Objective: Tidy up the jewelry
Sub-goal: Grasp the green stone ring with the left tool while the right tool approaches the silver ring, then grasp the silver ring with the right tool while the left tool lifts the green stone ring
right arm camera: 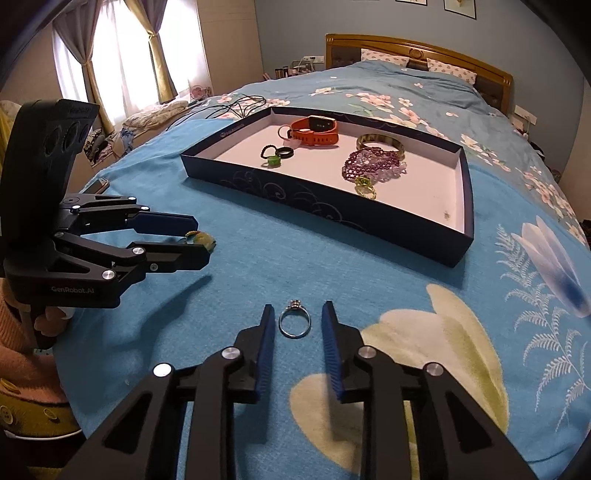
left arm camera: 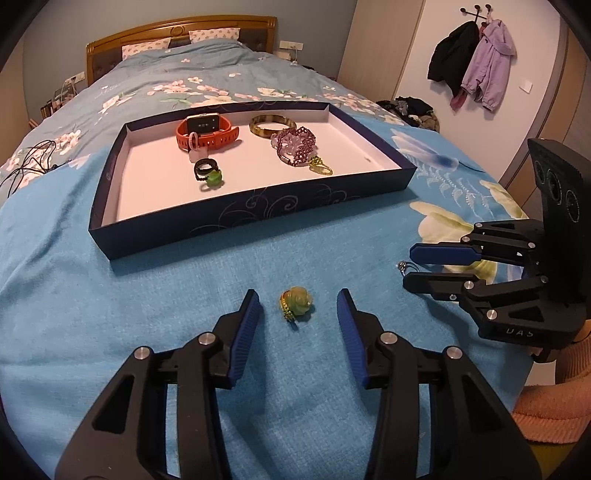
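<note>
A green stone ring (left arm camera: 296, 305) with a gold band lies on the blue blanket between the open fingers of my left gripper (left arm camera: 297, 301). A silver ring (right arm camera: 294, 322) lies flat between the open fingers of my right gripper (right arm camera: 297, 314). Neither ring is gripped. The dark blue tray (left arm camera: 255, 206) beyond holds an orange watch (left arm camera: 207, 131), an amber bangle (left arm camera: 271, 124), a purple beaded bracelet (left arm camera: 295, 146), a black ring (left arm camera: 205, 168), a green ring (left arm camera: 213, 181) and a yellow-green ring (left arm camera: 320, 166). The right gripper also shows in the left wrist view (left arm camera: 410, 267), the left gripper in the right wrist view (right arm camera: 201, 240).
The bed carries a blue floral quilt (left arm camera: 207, 74) behind the tray, with black cables (left arm camera: 29, 162) at its left edge. A wooden headboard (left arm camera: 181, 31) stands at the far end. Coats (left arm camera: 476, 62) hang on the wall to the right.
</note>
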Motion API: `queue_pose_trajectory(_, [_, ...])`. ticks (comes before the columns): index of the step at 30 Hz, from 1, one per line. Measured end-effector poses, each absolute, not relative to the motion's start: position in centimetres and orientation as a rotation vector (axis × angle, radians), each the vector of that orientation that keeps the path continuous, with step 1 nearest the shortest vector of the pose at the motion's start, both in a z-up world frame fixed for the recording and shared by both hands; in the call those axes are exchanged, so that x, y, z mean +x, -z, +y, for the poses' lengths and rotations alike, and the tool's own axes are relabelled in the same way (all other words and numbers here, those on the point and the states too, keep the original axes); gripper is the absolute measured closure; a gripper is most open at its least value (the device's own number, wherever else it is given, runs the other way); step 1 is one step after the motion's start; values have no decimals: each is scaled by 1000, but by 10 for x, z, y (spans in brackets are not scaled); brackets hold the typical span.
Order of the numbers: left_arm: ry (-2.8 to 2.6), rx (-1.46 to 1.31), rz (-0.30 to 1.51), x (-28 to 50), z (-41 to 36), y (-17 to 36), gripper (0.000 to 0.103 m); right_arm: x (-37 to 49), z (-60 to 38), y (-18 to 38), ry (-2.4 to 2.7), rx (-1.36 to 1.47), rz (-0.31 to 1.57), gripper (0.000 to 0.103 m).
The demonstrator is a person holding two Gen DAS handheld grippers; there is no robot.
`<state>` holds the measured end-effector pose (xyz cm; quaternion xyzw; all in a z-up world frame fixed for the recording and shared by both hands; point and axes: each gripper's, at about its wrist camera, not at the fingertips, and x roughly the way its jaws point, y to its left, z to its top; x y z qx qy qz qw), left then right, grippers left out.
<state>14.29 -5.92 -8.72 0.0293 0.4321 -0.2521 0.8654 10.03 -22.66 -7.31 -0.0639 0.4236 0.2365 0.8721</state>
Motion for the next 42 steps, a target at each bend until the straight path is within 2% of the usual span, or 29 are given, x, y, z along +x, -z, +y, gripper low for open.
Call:
queue_pose_trajectory(3, [520, 73, 906, 143, -61, 88, 65, 99, -225, 73, -488, -149, 881, 87])
queue_pose_trajectory(6, [508, 78, 907, 143, -62, 88, 69, 98, -224, 73, -484, -158, 878, 87])
queue_pose_trajectory(8, [503, 81, 908, 143, -61, 88, 80, 98, -223, 73, -484, -156, 879, 87])
queue_pose_trajectory(11, [500, 74, 908, 143, -60, 89, 85, 98, -224, 72, -484, -152, 877, 87])
queue_pose_trajectory(42, [470, 3, 787, 131, -41, 59, 87, 104, -237, 47, -498, -5, 752, 87])
